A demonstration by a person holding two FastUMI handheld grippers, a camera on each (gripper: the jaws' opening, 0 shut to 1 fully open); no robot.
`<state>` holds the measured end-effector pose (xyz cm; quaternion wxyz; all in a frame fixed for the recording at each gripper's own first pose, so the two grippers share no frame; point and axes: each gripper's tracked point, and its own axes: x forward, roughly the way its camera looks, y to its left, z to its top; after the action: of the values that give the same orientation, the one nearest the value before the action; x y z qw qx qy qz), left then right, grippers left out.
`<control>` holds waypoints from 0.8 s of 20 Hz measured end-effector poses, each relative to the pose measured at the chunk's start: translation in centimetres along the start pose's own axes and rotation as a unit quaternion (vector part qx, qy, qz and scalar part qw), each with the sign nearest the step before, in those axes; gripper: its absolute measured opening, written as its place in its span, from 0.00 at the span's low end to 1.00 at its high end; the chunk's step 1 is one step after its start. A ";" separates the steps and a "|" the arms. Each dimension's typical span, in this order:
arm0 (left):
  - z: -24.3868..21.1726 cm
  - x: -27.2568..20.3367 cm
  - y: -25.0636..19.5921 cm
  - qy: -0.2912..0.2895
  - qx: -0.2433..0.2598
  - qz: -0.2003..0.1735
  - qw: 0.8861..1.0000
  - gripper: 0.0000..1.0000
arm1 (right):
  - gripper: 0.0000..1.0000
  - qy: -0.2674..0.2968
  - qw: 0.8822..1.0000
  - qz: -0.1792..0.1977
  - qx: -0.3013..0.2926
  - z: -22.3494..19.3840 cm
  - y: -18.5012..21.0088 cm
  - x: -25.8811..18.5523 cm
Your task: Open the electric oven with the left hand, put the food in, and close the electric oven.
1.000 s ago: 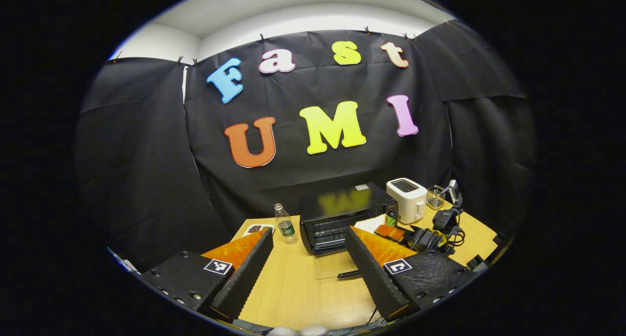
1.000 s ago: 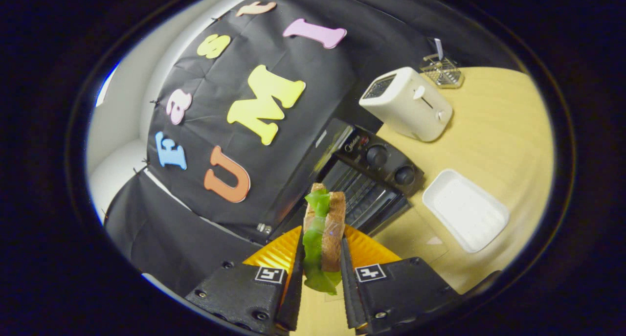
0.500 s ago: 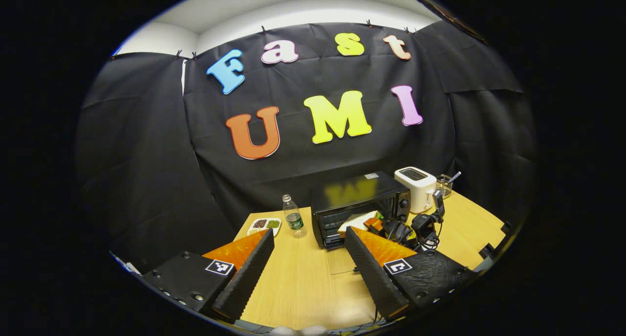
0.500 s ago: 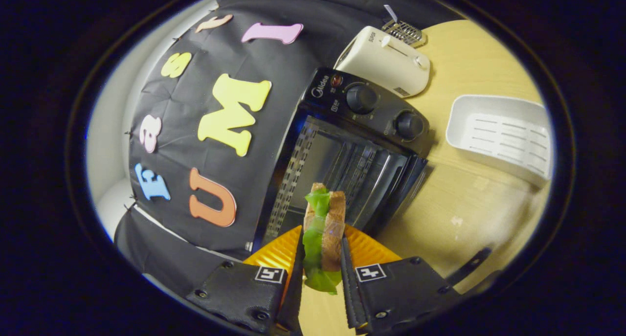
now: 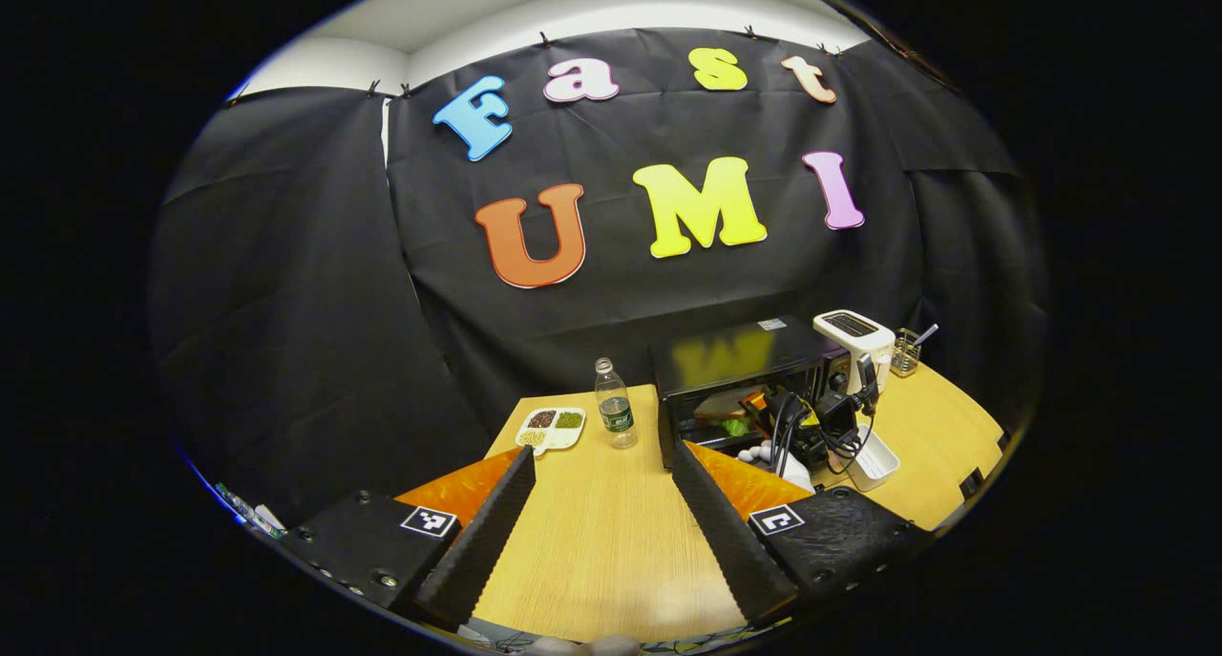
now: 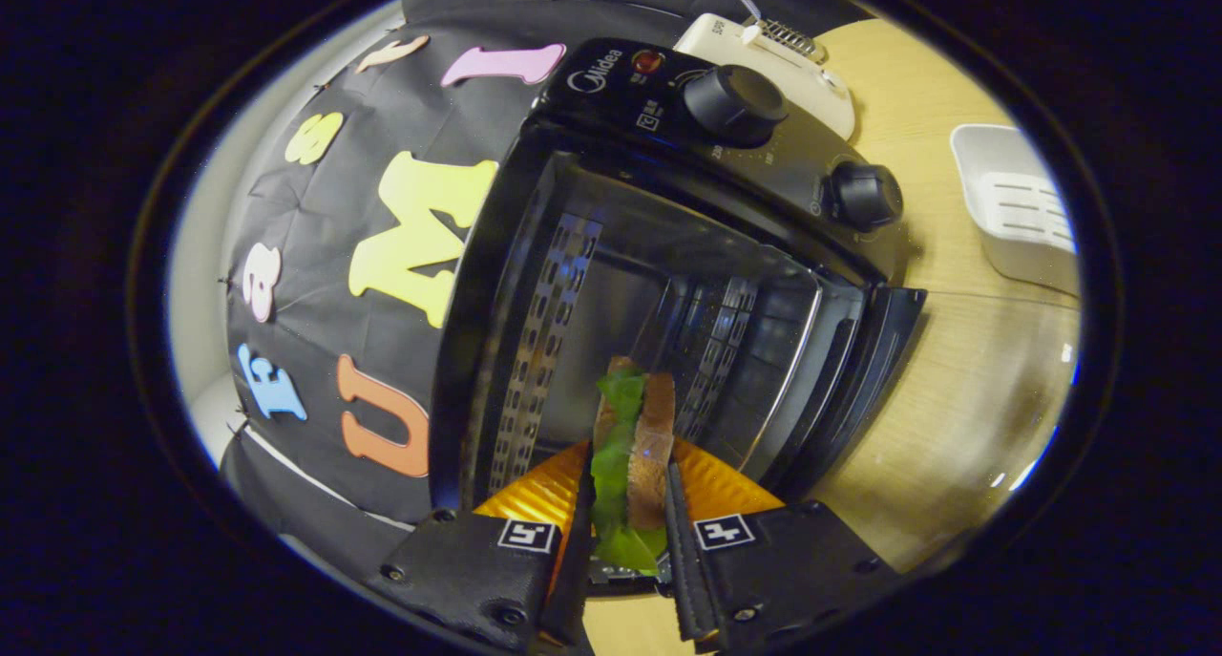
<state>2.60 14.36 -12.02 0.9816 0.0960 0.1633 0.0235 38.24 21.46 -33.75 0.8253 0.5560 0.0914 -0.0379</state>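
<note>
Wooden bench (image 5: pixel 592 541) carries the open electric oven (image 6: pixel 611 284) near its back edge. Right tongs (image 6: pixel 625 541) grip the sandwich (image 6: pixel 630 446) at the oven's mouth; left tongs (image 5: pixel 601 532) gape wide, empty.

The left gripper view sits back and raised off the bench (image 5: pixel 592 541), level, facing the booth's back wall, with the oven (image 5: pixel 740 370) well off at right of centre. It also catches the right gripper (image 5: pixel 759 410) at the oven's mouth. The right gripper view is rolled hard sideways and very near, looking straight into the oven (image 6: pixel 668 284) cavity. Both views share the oven, the toaster (image 5: pixel 854 336) (image 6: pixel 764 64) behind it and the white tray (image 5: pixel 874 460) (image 6: pixel 1021 217) beside it.
</note>
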 end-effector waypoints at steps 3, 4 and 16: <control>-0.1 -0.1 0.2 0.003 -0.003 0.004 1.000 0.95 | 0.35 -0.005 0.999 -0.027 -0.039 0.3 -1.0 0.4; -0.1 -0.1 0.2 0.002 -0.005 0.003 1.000 0.95 | 0.49 -0.004 0.998 -0.035 -0.054 0.5 -1.4 0.3; 2.1 -1.1 -0.5 -0.039 -0.022 0.009 0.999 0.95 | 0.89 0.041 0.959 -0.078 -0.269 4.6 -1.4 -8.7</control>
<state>2.27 13.46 -9.83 0.9889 0.0764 0.1235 0.0324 30.02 16.34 -31.73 0.9345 0.3053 0.1751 -0.0538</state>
